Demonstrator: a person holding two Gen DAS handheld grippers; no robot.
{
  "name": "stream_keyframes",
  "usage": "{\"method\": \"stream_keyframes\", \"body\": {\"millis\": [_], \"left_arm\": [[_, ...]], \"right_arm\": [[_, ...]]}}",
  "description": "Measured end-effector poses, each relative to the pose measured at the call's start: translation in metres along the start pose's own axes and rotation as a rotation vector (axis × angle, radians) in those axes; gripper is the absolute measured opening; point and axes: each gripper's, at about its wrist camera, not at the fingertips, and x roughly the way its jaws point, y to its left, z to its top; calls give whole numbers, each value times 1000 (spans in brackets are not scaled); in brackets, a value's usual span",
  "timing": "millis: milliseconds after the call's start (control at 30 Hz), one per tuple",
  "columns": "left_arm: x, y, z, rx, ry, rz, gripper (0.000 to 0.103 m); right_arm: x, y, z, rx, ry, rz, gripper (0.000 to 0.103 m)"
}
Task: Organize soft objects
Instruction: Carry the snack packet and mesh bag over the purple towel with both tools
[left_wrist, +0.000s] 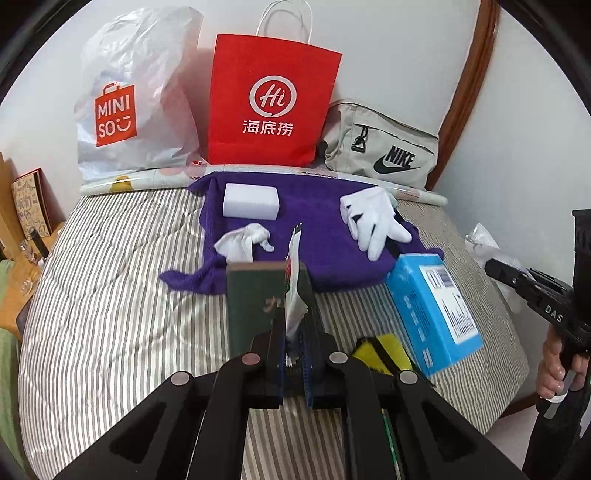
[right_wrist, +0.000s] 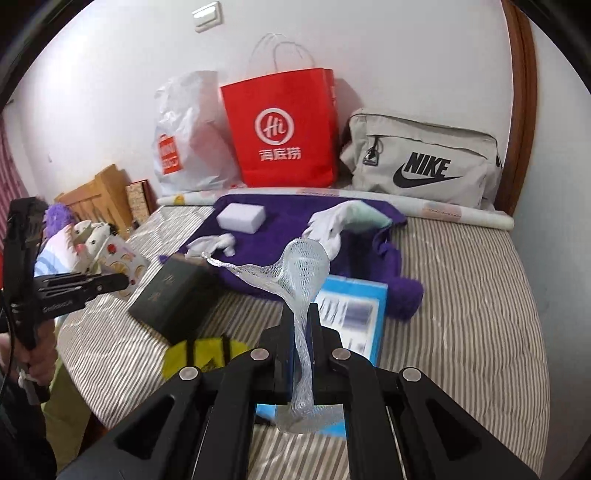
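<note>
Right wrist view: dark box (right_wrist: 173, 295) and blue box (right_wrist: 351, 317) crowd beneath my right gripper (right_wrist: 299, 314), clamped on upright-running mesh netting (right_wrist: 299, 280); my left gripper (left_wrist: 293, 332) pinches an upright wrapper (left_wrist: 293, 295).

Even, soft indoor light; sharp centres, edges bowed (fisheye, dark corners).

Bedroom: striped mattress (left_wrist: 110, 277), shopping bags (left_wrist: 273, 99)
</note>
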Motion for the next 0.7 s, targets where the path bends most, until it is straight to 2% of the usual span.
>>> {"method": "stream_keyframes", "body": {"millis": [433,700], "left_arm": [[51,16,44,-45,42,-21,8],[81,28,69,-54,58,-18,8]], "right_arm": [[71,-37,40,98,66,-83,5],[116,-55,59,114,120,-79,5]]}}
